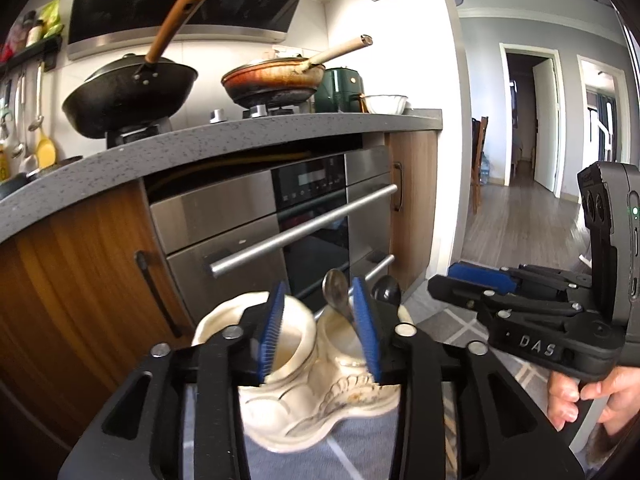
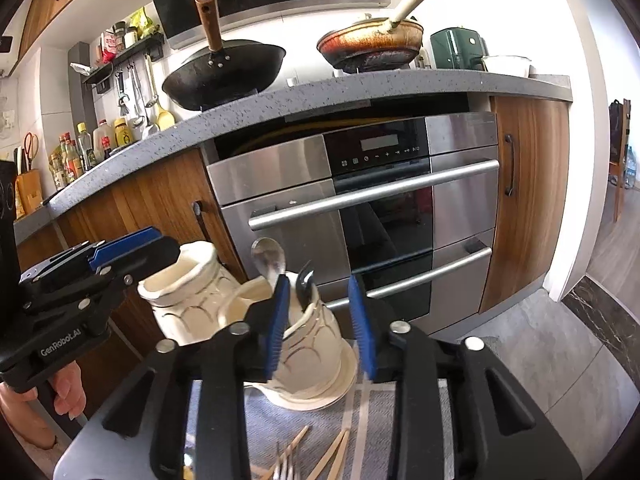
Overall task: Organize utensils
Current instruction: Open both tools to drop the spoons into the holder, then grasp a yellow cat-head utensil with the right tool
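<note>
The white holder (image 2: 308,344) with three cups stands on a grey striped cloth (image 2: 360,412). A metal spoon (image 2: 269,260) and a black spoon (image 2: 305,282) stick up from its cups. The left claw (image 1: 320,332) and right claw (image 2: 322,328) are both spread apart, pinching nothing. Chopsticks (image 2: 320,456) lie on the cloth, near the right claw

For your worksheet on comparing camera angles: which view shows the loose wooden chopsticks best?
The right wrist view. The wooden chopsticks lie on the striped cloth at the bottom edge, between the arms of that camera's own claw. The left wrist view shows none of them, only the cream utensil holder.
</note>
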Demonstrator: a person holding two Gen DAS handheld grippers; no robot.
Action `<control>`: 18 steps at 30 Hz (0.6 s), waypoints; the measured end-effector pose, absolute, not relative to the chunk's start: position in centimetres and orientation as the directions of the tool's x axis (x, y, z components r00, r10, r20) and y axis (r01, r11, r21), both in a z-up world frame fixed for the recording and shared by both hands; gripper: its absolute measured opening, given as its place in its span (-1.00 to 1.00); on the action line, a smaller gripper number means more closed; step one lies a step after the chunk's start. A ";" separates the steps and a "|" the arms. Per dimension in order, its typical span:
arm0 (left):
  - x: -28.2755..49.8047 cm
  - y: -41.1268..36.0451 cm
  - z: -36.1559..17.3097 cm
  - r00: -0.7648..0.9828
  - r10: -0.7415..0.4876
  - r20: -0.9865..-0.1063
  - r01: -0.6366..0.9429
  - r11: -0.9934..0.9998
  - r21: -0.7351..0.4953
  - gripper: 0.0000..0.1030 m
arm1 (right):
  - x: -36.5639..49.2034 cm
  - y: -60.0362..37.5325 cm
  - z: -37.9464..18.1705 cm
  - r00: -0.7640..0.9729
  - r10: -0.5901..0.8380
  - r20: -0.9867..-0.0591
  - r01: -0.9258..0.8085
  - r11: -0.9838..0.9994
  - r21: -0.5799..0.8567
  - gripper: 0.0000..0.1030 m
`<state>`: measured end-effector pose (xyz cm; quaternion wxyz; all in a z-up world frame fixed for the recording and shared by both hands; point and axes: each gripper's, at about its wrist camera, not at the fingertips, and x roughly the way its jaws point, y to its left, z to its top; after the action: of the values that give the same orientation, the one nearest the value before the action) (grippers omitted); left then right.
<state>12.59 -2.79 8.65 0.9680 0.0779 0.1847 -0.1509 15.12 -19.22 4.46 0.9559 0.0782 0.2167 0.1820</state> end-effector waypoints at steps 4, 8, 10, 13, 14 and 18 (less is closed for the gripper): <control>10.7 -1.7 9.1 0.884 -0.255 -0.392 0.314 0.945 0.095 0.33 | 13.3 -19.1 5.3 0.830 0.392 -0.396 -0.326 0.918 0.226 -0.01; 8.4 -0.1 8.9 0.887 -0.218 -0.407 0.283 0.953 0.106 0.72 | 11.6 -18.9 5.6 0.812 0.395 -0.429 -0.334 0.918 0.214 0.32; 7.6 0.6 8.7 0.886 -0.207 -0.416 0.273 0.956 0.107 0.78 | 10.6 -18.8 5.4 0.803 0.390 -0.451 -0.336 0.921 0.199 0.50; 6.5 1.9 8.0 0.867 -0.207 -0.453 0.270 0.960 0.079 0.82 | 9.0 -18.7 4.9 0.786 0.384 -0.485 -0.342 0.923 0.176 0.73; 6.2 2.4 7.7 0.860 -0.205 -0.466 0.265 0.962 0.065 0.84 | 8.5 -18.6 4.5 0.778 0.382 -0.498 -0.344 0.923 0.172 0.80; 5.2 3.7 6.0 0.845 -0.194 -0.499 0.228 0.974 0.008 0.87 | 6.3 -18.1 3.1 0.744 0.394 -0.540 -0.349 0.918 0.189 0.89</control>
<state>5.22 3.74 5.97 0.9598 0.0332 0.2561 -0.1097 6.33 -18.15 3.05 0.9329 0.0378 0.2974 0.1993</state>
